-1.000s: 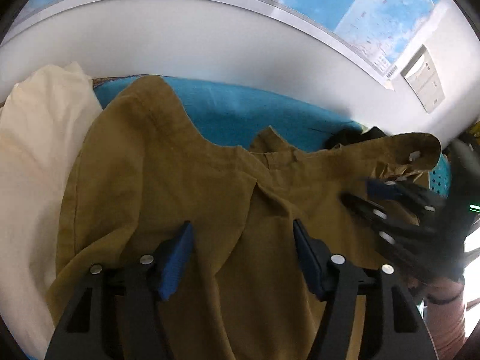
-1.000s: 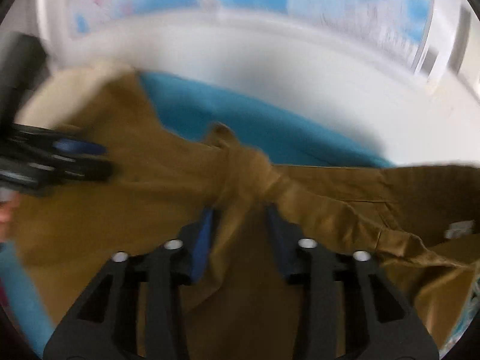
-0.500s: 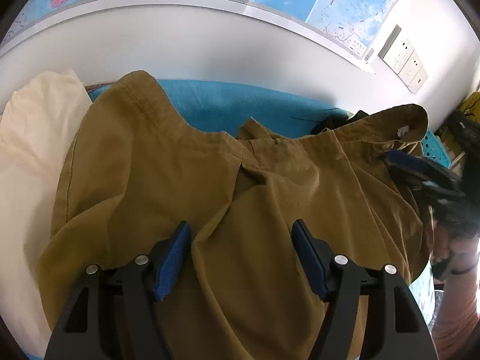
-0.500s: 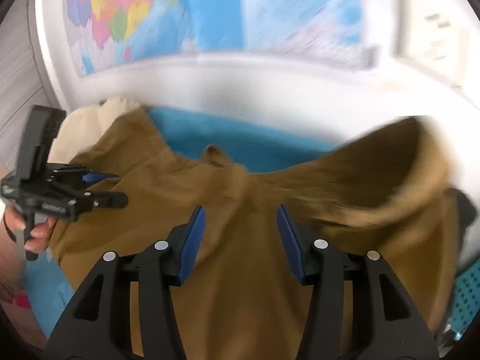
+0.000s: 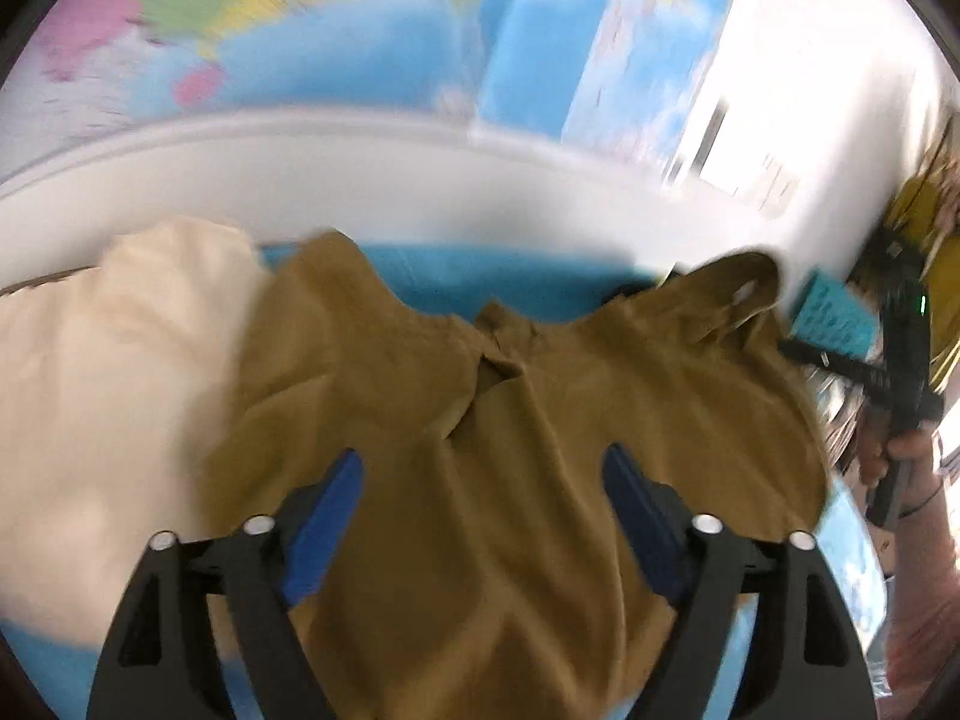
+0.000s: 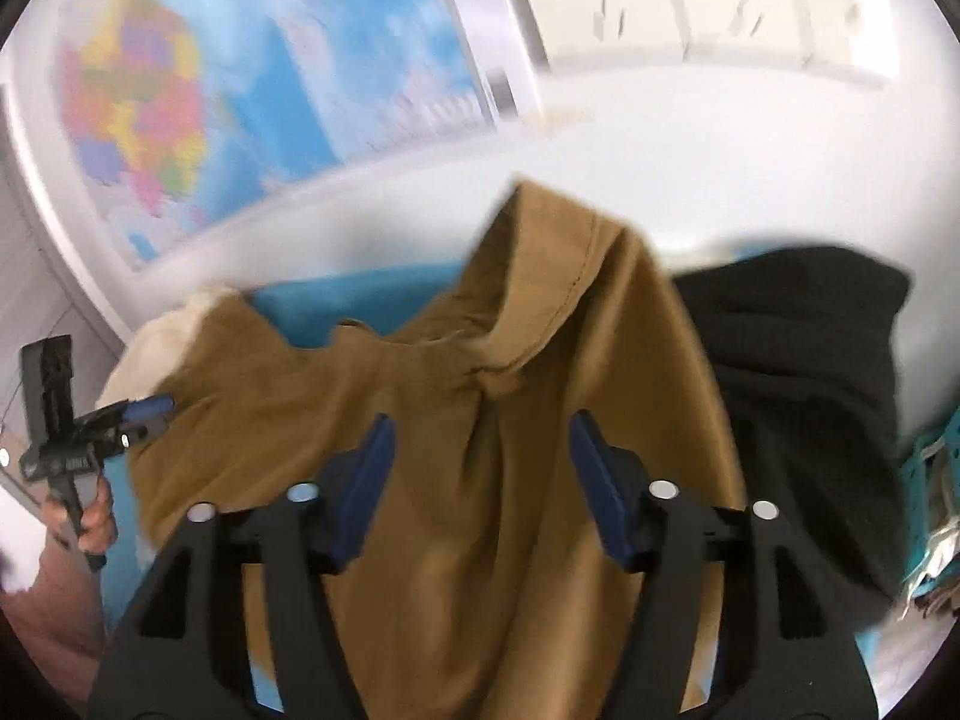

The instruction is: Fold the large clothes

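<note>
Clutter hems in the rumpled olive-brown cotton garment [image 5: 510,420] spread on the blue-covered table [image 5: 528,285]: a cream cloth [image 5: 108,372] overlaps its left edge, a black fabric heap [image 6: 804,372] lies against its right, and a teal perforated basket [image 5: 831,318] stands beyond. Left gripper [image 5: 483,483] and right gripper [image 6: 480,450] have just been opening; both stand spread above the garment, pinching nothing. A colourful wall map [image 6: 240,90] hangs behind.
</note>
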